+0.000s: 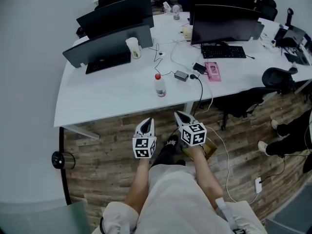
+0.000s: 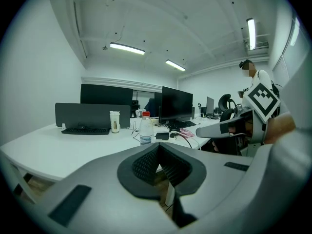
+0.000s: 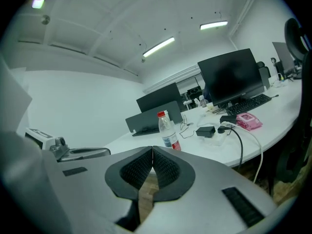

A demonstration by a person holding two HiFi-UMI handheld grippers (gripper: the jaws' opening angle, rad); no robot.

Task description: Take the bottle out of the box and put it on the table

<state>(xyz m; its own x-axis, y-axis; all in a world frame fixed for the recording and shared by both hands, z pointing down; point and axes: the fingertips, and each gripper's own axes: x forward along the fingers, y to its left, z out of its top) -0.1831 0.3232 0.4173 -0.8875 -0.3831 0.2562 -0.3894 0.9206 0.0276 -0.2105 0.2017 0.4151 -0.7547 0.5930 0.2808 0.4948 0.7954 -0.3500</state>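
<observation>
Left gripper (image 1: 147, 122) and right gripper (image 1: 180, 116), jaws pressed together on nothing, hang short of the table (image 1: 97, 96); bottle (image 1: 159, 86) stands upright there, box (image 1: 210, 150) on the floor; placing looks done, only standing by remains.

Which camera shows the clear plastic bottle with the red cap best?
The right gripper view: the clear plastic bottle with the red cap stands largest there, side-on, label visible. The left gripper view shows it smaller; the head view shows it small, from above.
</observation>
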